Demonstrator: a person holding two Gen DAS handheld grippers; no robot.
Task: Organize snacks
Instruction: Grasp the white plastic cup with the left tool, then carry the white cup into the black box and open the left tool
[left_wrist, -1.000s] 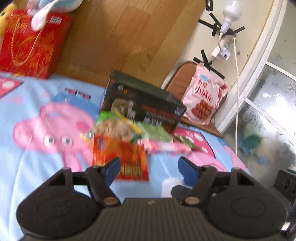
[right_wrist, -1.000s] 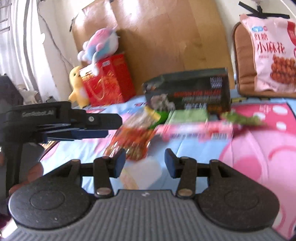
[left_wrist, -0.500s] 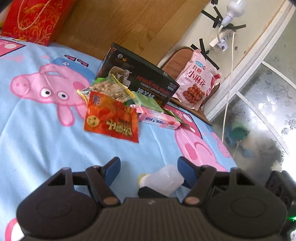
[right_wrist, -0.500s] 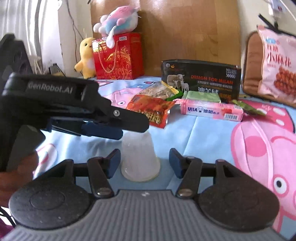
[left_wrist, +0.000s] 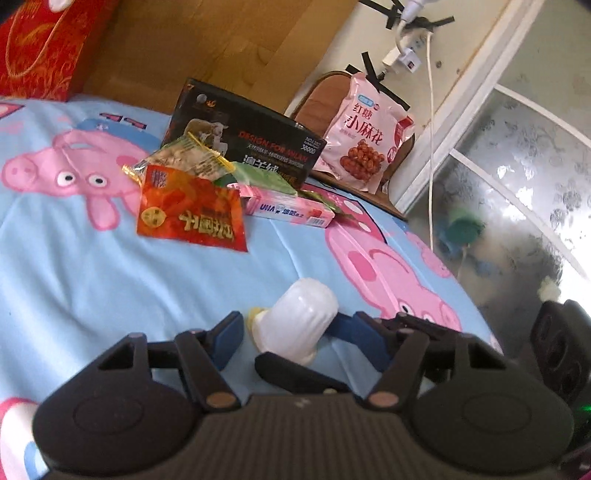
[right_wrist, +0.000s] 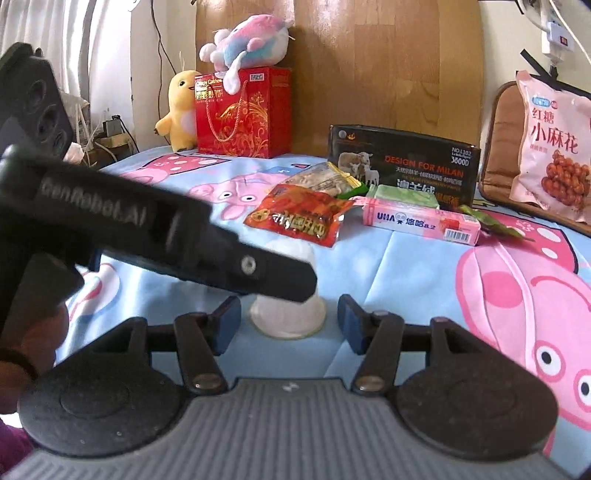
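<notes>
Fingers (right_wrist: 225, 325) of both grippers spread wide around the white bottle (right_wrist: 288, 317) on the bed (right_wrist: 406, 277) — no contact visible; left gripper (right_wrist: 207, 254) hides its top

Black box (right_wrist: 404, 166): "DESIGN FOR MILAN", "3800D". Pink carton (right_wrist: 421, 220): "UHA". Pink bag (right_wrist: 554, 146): "小麻花". Left gripper (right_wrist: 177, 243) body: "GenRobot.AI".

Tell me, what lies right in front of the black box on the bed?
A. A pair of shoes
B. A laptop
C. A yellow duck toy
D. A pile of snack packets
D: the red packet, the pink box and other packets lie bunched in front of the black box.
</notes>
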